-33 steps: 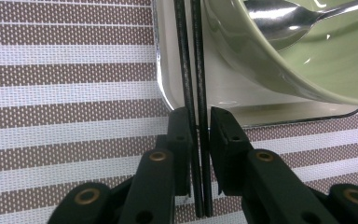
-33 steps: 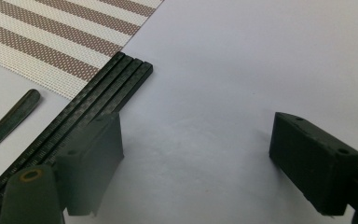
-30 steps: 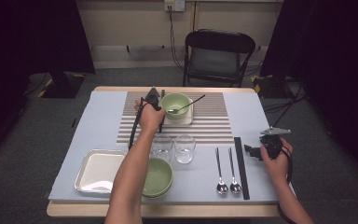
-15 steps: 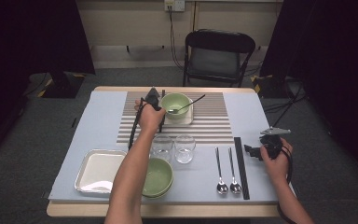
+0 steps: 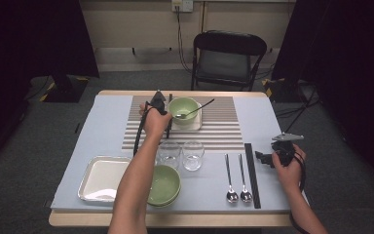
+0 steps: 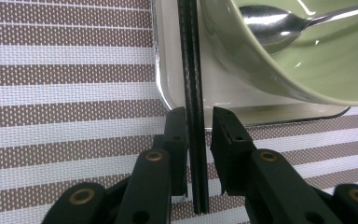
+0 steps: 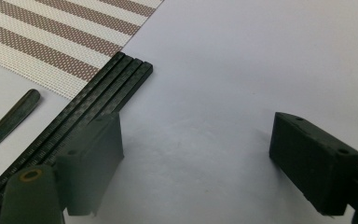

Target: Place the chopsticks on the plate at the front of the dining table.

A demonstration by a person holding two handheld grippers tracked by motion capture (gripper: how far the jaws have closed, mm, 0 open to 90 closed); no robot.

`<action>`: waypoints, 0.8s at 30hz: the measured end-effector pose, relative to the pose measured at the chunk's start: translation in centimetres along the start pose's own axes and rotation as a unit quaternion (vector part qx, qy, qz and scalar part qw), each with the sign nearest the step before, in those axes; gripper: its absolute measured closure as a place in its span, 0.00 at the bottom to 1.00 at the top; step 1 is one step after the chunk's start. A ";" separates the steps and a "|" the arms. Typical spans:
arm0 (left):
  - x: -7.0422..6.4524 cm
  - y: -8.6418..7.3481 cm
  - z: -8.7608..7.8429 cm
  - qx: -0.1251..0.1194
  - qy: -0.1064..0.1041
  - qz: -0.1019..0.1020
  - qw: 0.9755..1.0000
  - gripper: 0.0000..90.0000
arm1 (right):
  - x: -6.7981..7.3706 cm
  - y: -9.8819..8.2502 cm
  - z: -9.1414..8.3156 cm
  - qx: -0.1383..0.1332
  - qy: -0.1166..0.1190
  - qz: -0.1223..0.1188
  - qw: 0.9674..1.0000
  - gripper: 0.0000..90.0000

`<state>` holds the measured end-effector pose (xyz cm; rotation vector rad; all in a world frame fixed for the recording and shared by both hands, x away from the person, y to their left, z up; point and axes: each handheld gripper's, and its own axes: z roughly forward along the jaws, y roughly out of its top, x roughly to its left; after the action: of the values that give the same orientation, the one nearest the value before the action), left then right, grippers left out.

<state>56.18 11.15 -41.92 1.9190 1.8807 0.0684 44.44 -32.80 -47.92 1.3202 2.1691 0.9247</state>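
Left gripper [image 6: 199, 126] low over striped mat [image 6: 65, 74]; black chopsticks [image 6: 193, 93] lie in the gap between its jaws, which have just been opening. Ahead-right: tray [image 6: 168, 79] edge and green bowl [image 6: 279, 60] with spoon [image 6: 270, 23] block. Left of it: bare mat, free. Behind it: two glasses [image 5: 181, 155]. Right gripper [image 7: 196, 149] jaws wide, bare cloth [image 7: 242, 60] ahead; chopsticks [image 7: 98, 100] beside its left jaw

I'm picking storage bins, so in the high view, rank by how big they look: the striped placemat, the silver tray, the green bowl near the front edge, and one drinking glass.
1. Striped placemat
2. Silver tray
3. Green bowl near the front edge, though an arm covers part of it
4. Drinking glass
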 end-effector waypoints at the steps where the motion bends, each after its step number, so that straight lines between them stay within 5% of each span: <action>1: 0.1 0.0 -0.1 0.002 0.000 0.001 1.000 0.85 | 0.0 0.0 0.0 0.000 0.000 0.000 1.000 0.18; 9: 0.0 -0.1 0.2 0.008 -0.007 -0.009 1.000 0.86 | 0.0 0.0 0.0 0.000 0.000 0.000 1.000 0.18; 24: -0.3 -0.2 0.5 0.018 -0.008 0.003 1.000 0.86 | 0.0 0.0 0.0 0.000 0.000 0.000 1.000 0.18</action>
<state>56.18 10.70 -42.31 1.9425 1.8775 0.0213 44.45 -32.80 -47.92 1.3203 2.1692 0.9240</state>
